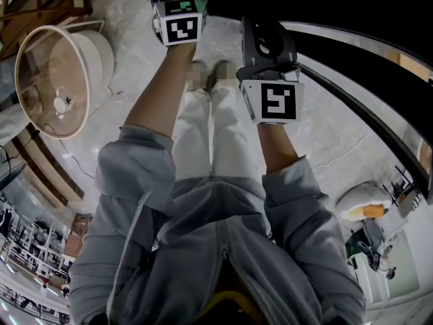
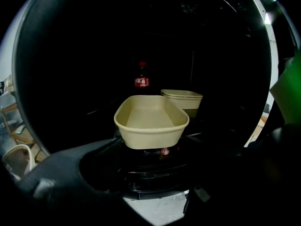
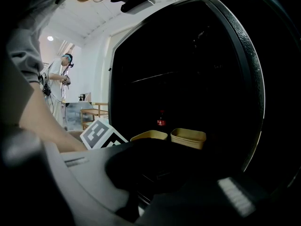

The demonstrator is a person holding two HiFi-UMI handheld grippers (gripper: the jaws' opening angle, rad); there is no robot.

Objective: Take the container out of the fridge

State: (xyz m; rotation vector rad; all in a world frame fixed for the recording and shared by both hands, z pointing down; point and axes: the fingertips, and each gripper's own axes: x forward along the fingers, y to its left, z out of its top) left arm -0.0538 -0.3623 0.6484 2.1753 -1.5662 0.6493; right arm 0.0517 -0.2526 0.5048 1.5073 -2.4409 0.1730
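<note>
While left tongs (image 2: 162, 173) gape before a beige container (image 2: 150, 121) in the fridge (image 2: 84, 60), right tongs (image 3: 178, 168) spread, holding nothing.

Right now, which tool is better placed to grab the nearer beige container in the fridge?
Left, most likely. The nearer container sits straight ahead of the left tool, centred between its open jaws. From the right tool only its rim shows, farther off.

Pale marbled floor (image 1: 338, 154), white walls (image 3: 91, 65) (brightly lit), wooden chairs (image 3: 94, 113) behind.
</note>
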